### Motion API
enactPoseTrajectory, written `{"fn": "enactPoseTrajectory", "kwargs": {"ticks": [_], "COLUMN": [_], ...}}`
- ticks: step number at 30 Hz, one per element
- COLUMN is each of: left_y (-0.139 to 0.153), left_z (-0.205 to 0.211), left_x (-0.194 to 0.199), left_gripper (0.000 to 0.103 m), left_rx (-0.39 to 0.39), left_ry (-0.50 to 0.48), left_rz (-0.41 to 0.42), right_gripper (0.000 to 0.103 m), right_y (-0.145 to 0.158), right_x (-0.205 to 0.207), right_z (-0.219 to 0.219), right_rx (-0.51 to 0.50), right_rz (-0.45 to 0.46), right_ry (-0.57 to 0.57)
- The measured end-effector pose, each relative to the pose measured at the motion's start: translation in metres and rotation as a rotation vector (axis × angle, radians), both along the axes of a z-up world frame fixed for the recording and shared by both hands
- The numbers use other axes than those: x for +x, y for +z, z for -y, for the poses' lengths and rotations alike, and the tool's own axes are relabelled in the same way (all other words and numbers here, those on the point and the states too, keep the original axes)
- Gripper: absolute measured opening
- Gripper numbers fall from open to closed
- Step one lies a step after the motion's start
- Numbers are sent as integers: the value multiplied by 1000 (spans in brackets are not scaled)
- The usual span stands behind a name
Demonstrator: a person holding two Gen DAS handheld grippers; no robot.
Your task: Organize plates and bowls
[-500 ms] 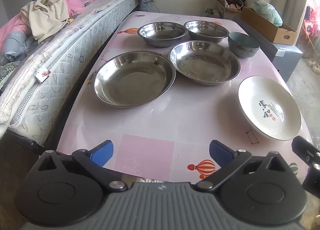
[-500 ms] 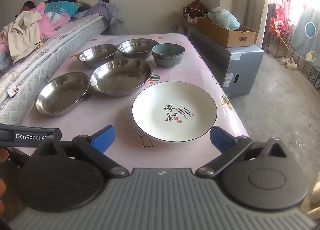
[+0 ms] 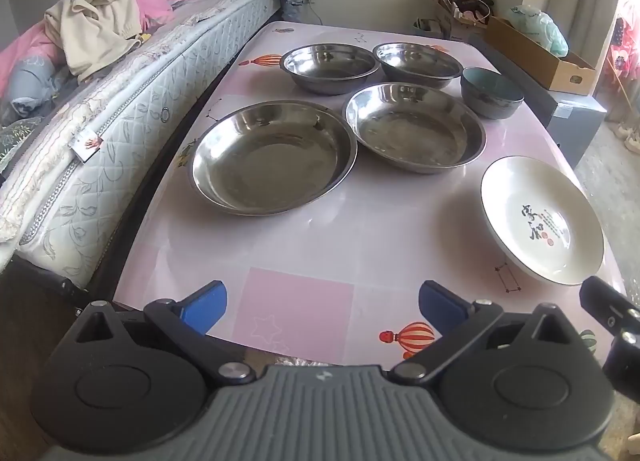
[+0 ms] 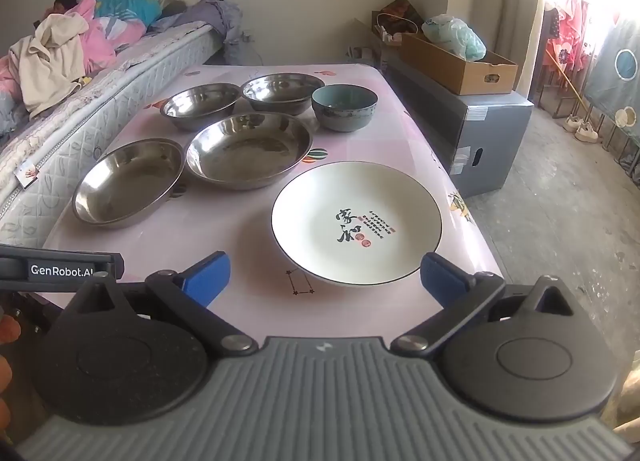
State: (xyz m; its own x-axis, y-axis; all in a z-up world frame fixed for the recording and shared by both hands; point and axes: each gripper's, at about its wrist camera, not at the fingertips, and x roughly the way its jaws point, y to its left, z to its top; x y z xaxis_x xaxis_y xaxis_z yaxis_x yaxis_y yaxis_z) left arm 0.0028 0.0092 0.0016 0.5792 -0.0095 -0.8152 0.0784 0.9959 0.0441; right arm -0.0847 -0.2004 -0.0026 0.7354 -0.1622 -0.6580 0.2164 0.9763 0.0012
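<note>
While upright, white plate (image 4: pixel 356 223) lettering reads toward right claw (image 4: pixel 325 275).

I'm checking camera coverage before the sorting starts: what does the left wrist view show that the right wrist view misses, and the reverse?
Only the left wrist view shows the open left claw with nothing between its blue pads, and the red striped balloon print at the table's near edge.

Only the right wrist view shows the open, empty right claw, the pale shoes on the floor and the blue patterned curtain.

Both show the white ceramic plate with black lettering, four steel dishes, the small teal bowl, the pink table, the bed and the cardboard box.
</note>
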Motion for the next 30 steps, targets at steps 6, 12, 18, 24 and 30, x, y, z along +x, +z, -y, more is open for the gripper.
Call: {"fn": "enactPoseTrajectory", "kwargs": {"ticks": [6, 12, 18, 24, 30], "left_y": [0, 0, 0, -2, -3], "left_z": [1, -1, -1, -2, -3], "left_x": [-1, -1, -1, -1, -2], "left_gripper": [103, 103, 103, 103, 103], "left_rx": [3, -2, -3, -5, -6], "left_ry": [8, 10, 10, 12, 15], "left_rz": [5, 4, 3, 0, 0], "right_gripper": [102, 102, 102, 102, 102], "right_y": [-1, 2, 1, 0, -2], "right_x": [5, 3, 4, 4, 4], "right_z": [-1, 0, -2, -2, -3], "right_rx": [4, -2, -3, -4, -4], "right_rz": [-9, -7, -10, -14, -16], "right_ry": [17, 23, 20, 20, 20]}}
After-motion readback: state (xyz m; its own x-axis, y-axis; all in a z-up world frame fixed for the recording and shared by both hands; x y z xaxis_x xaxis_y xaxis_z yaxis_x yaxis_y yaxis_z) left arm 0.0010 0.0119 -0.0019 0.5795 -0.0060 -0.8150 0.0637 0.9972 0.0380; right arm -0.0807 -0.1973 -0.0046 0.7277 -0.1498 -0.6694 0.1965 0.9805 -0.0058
